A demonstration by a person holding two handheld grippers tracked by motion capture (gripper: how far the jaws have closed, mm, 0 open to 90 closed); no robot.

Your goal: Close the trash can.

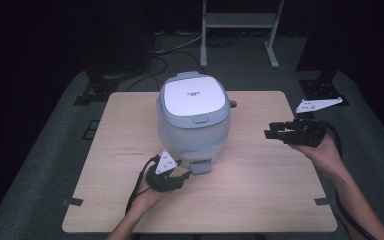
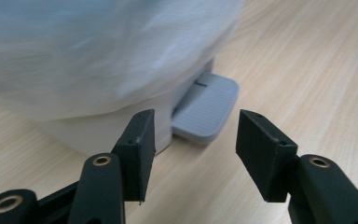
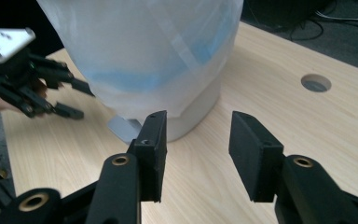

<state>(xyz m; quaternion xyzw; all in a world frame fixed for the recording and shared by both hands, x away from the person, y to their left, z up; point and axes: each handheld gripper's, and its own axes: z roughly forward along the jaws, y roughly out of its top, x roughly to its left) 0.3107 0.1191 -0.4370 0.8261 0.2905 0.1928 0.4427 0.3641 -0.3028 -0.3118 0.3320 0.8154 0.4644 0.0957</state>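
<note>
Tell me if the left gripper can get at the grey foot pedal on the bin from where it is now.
Probably yes. The left gripper sits with its jaws open, aimed at the grey pedal at the base of the bin, with bare table between them and nothing in the way.

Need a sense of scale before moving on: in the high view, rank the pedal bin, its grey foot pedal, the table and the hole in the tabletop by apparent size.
1. Table
2. Pedal bin
3. Grey foot pedal
4. Hole in the tabletop, partly hidden behind the bin, so its rank under the pedal is unsure.
</note>
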